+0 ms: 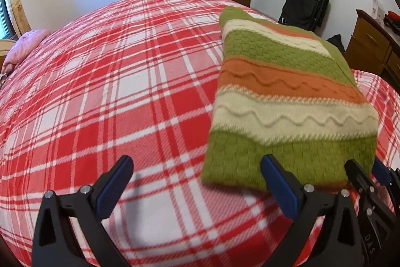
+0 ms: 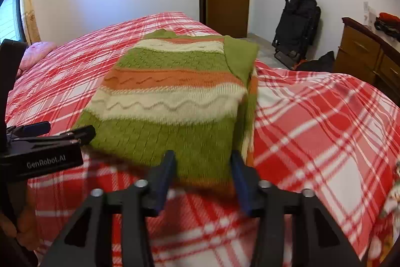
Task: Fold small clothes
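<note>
On the red plaid bedspread (image 2: 312, 116) the striped knit sweater (image 2: 175, 96) lies folded into a tidy rectangle, its sleeves tucked in and one doubled edge showing along its right side. My right gripper (image 2: 202, 174) sits at the near hem with its blue pads spread apart; the hem shows between them, but as far as I can see neither pad presses on it, so I take it that nothing is held. My left gripper (image 1: 197, 189) hangs over bare bedspread just left of the sweater's near corner, jaws wide and empty (its right finger crosses in front of the green hem without touching it, as far as I can judge).

I'd say the fold is as good as finished and both tools are letting it rest. What comes next, I think, is either one last fold of the near hem up toward the collar, if a smaller packet is wanted, or lifting the bundle aside to make room. Either way both tongs would need to take the near edge at its two corners and pinch every layer together, since the soft knit could slump open if only the top layer is caught.
</note>
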The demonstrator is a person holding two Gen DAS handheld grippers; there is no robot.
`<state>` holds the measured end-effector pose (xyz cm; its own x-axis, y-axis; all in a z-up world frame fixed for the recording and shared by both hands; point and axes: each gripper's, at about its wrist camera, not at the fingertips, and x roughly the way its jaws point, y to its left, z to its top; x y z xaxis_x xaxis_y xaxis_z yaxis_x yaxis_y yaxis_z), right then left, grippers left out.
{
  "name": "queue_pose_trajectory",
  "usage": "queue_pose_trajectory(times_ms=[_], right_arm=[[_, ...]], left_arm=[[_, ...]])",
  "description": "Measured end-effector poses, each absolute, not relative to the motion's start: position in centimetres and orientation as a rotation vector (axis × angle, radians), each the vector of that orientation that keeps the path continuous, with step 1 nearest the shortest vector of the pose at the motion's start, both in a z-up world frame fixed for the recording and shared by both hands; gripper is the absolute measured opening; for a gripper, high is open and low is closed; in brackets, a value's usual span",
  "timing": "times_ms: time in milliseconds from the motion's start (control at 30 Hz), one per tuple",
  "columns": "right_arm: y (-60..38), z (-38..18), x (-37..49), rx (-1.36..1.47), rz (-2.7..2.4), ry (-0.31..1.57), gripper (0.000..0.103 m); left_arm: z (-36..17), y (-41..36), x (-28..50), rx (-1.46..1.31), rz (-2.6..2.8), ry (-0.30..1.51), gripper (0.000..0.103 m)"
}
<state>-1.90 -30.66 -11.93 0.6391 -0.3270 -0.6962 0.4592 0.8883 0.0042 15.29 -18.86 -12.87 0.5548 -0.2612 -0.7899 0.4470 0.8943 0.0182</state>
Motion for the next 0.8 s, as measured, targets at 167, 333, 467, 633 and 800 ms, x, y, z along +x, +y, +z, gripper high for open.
queue_pose_trajectory(times_ms=[167, 333, 467, 633, 800], right_arm=[[-27.7, -13.4, -4.5, 0.146, -0.432, 0.79, 0.073], [-26.3, -14.2, -5.4, 0.242, -0.376, 0.847, 0.073], [-25.6, -13.9, -6.2, 0.243, -0.373, 0.861, 0.073], [-24.7, -12.1, -7.0, 0.273, -0.378, 0.827, 0.073], [-24.0, -7.8, -8.2, 0.253, -0.446, 0.69, 0.073]], left_arm=[[-13.1, -17.4, 14.5, 0.22, -0.42, 0.952, 0.103], [-14.3, -15.7, 13.1, 0.29, -0.399, 0.943, 0.103], [-14.4, -13.7, 12.2, 0.278, -0.385, 0.949, 0.103], [-13.9, -12.0, 10.6, 0.354, -0.302, 0.889, 0.103], [-11.2, -9.3, 8.9, 0.337, -0.277, 0.796, 0.103]])
